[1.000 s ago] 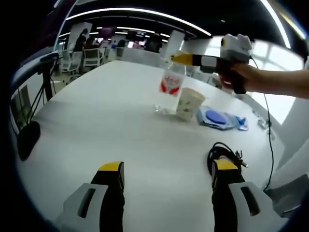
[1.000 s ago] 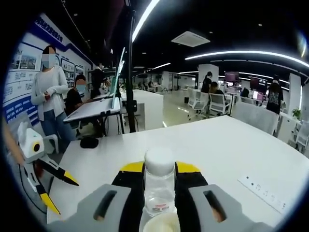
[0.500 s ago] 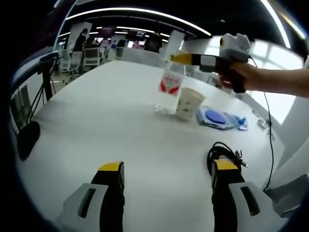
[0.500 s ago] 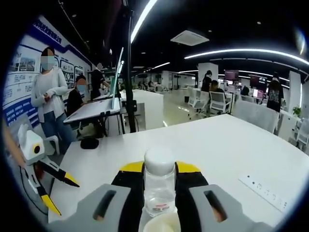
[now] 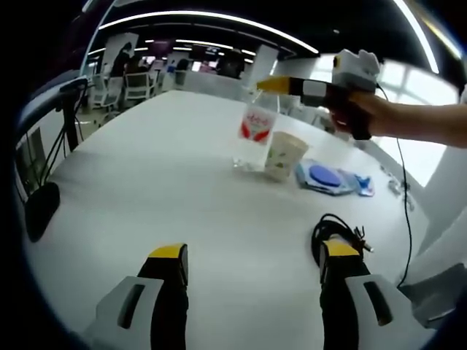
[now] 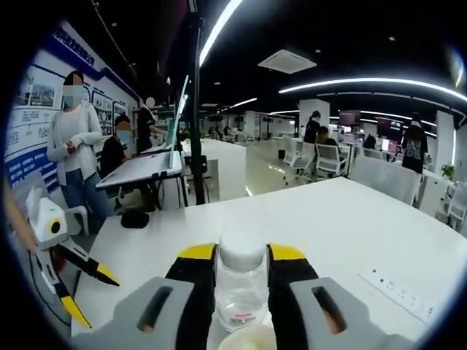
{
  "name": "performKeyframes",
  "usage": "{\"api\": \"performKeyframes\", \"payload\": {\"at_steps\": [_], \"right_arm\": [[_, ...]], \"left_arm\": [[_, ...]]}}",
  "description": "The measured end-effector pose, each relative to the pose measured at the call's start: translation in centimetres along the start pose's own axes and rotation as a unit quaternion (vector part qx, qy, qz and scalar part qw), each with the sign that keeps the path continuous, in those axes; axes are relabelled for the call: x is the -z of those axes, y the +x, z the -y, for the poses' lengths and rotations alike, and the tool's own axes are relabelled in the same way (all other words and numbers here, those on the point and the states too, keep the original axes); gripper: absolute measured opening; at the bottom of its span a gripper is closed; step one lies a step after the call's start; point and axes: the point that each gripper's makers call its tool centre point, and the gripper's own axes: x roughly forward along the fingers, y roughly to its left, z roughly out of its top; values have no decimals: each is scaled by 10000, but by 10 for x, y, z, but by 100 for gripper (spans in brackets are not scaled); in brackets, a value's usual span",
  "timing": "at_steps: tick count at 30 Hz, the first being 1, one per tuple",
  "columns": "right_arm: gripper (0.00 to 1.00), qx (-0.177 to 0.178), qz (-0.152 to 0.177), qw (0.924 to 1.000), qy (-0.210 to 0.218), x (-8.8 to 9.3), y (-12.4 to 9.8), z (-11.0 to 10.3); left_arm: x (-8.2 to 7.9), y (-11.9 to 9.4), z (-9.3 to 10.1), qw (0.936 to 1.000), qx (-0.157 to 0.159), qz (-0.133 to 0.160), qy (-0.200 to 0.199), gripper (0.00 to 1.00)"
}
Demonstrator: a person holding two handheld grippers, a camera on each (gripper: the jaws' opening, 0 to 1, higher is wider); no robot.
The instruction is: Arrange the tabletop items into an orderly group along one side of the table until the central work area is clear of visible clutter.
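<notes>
One clear bottle (image 6: 239,288): light, slick, crushable; hold mid-body | right gripper (image 6: 241,281) clamped on it | left gripper (image 5: 252,271) jaws apart, empty

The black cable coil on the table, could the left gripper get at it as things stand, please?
Probably yes: the left gripper is open, and the cable coil lies just beyond its right finger with bare table around.

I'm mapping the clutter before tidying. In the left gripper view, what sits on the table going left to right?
Black round object at the table's left edge → clear bottle with red label → paper cup → blue packet; nearer, a black cable coil.
</notes>
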Motion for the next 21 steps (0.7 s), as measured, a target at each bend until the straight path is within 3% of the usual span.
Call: {"api": "performKeyframes", "payload": {"at_steps": [7, 21], "right_arm": [[41, 137, 94, 9998, 61, -7, -3, 7], [48, 234, 0, 9996, 140, -3, -24, 12]], "left_arm": [[-1, 0, 1, 10000, 7, 6, 10, 70], [2, 2, 8, 9998, 122, -57, 172, 71]]}}
